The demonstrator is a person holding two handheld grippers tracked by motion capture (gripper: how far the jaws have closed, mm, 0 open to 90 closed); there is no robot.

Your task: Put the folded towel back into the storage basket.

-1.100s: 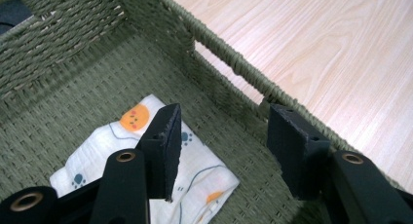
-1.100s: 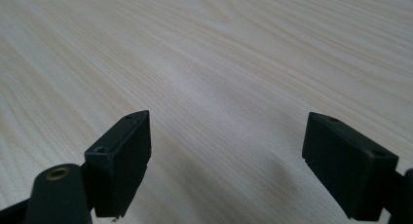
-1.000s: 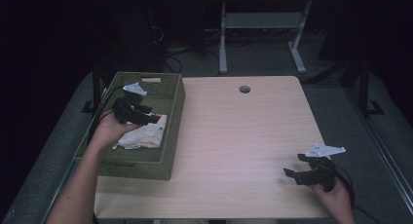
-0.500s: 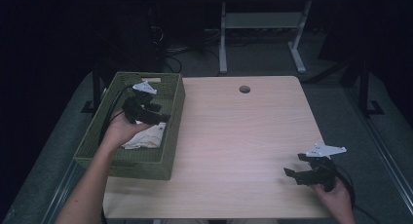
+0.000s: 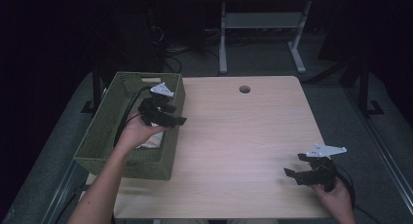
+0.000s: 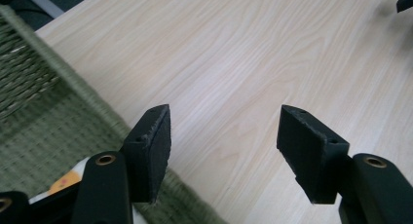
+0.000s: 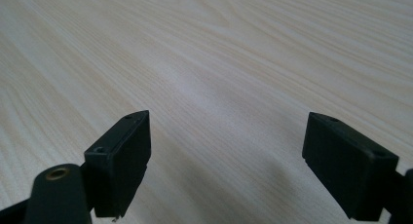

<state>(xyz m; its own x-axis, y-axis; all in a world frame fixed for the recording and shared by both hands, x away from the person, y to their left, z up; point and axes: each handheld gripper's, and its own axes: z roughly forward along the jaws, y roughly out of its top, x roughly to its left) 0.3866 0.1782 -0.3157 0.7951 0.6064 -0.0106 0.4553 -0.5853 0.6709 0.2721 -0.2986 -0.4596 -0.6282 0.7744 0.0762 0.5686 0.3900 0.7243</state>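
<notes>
Hovering over the right rim of the green woven rectangular basket (image 5: 102, 141), the left gripper (image 5: 170, 118) has just been opening its jaws, nothing between them. A white crumpled packet (image 5: 150, 139) lies inside the basket. The right gripper (image 5: 298, 174) rests released above the pale wooden table (image 5: 234, 136).

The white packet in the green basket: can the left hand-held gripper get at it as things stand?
Probably yes. The left hand-held gripper is open and empty above the basket's table-side rim, and the white packet lies uncovered just beneath that hand.
</notes>
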